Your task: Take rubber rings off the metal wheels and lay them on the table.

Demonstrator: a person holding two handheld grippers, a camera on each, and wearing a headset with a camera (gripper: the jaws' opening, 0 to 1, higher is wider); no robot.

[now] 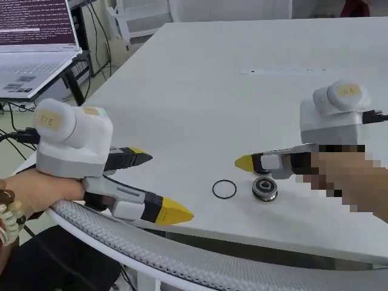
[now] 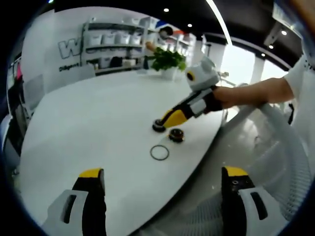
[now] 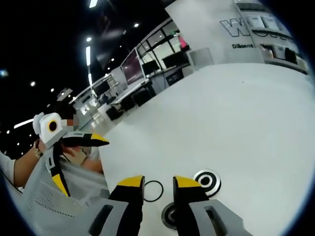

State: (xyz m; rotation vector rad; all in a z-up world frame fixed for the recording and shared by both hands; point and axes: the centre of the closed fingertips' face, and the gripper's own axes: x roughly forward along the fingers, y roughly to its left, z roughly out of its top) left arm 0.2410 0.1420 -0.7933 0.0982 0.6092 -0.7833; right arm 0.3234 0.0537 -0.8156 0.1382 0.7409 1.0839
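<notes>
**1 ring off, 2 wheels by the right gripper**

The wall in the left gripper view carries large letters beginning with "W", and the smaller line under them is too blurred to read. The laptop off the desk's left corner shows lines of text that are too small to read. The same goes for the print on a pale strip on the desk and the yellowish stickers on both grippers.

1 thin black rubber ring lies flat and alone near the desk's front edge. Just beside it sits a metal wheel, silver at the hub with a dark outer band.

The right gripper view shows 2 wheels, 1 silver with dark concentric circles and 1 darker low between the jaws.

The right gripper hovers over them, its jaws drawn close with a narrow gap and grasping nothing. The left gripper is released, with its jaws spread wide, and hangs at the desk's edge above a mesh chair back.
</notes>
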